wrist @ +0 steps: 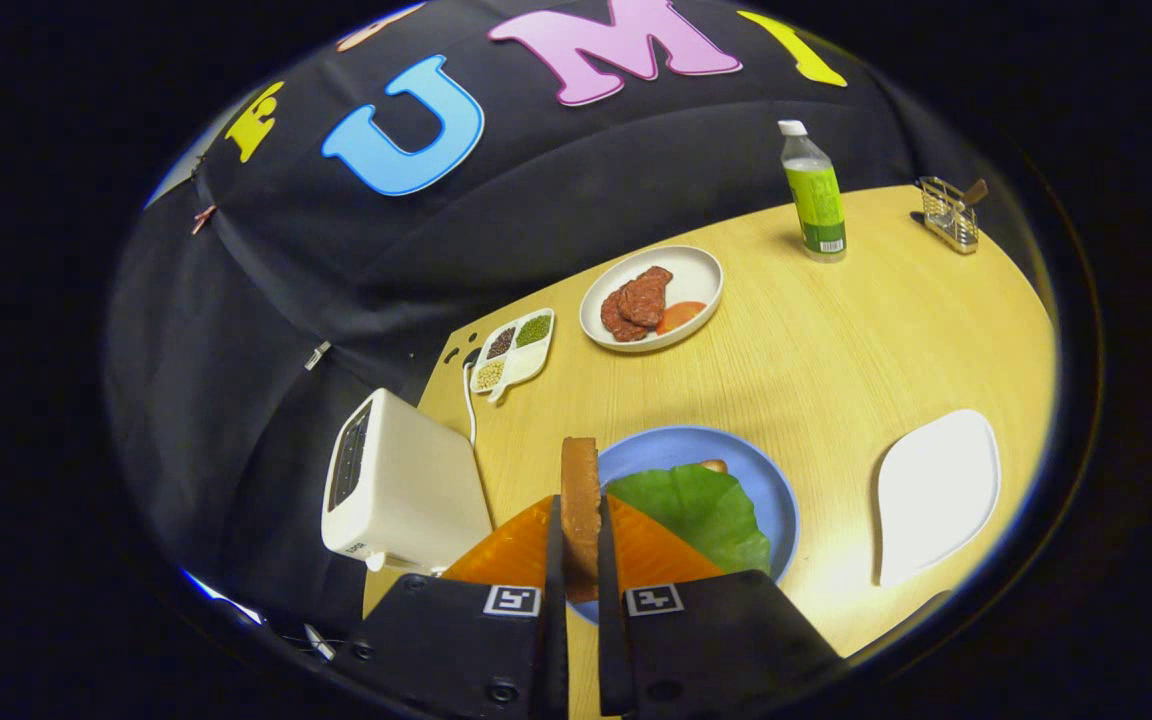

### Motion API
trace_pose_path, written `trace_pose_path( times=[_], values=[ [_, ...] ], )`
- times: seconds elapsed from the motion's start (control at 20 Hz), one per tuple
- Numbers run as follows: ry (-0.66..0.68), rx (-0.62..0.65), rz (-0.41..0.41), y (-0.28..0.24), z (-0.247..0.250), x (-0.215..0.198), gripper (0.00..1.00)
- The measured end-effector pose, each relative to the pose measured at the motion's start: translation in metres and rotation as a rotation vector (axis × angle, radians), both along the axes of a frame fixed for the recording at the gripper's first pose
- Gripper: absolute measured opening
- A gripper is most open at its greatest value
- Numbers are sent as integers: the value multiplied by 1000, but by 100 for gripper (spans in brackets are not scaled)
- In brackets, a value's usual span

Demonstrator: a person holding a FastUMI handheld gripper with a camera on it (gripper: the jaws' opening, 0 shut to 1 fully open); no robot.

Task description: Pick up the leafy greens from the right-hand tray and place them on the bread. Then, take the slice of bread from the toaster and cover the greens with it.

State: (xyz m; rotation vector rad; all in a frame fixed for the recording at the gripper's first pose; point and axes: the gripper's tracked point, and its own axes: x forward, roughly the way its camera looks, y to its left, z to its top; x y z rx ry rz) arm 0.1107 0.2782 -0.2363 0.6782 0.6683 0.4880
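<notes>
Brown toast, the slice of bread [580,505], stands on edge clamped between both fingers of the gripper [581,575], above the near rim of the blue plate [781,500]. Leafy greens [698,505] already lie on the plate, so I judge only the covering is left. The lower bread shows merely as a sliver beyond the leaf, and the toaster [401,490] on the worktop [836,340] hides its slots
</notes>
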Motion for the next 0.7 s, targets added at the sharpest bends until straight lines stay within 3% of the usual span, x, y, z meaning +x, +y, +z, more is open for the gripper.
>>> trace_pose_path(
  times=[0.6,0.65,0.7],
  values=[
    [83,-69,-23,-37,-87,16,17],
    [84,-79,-15,-36,-91,15,25],
    [80,-84,-8,-35,-92,16,27]
  ],
)
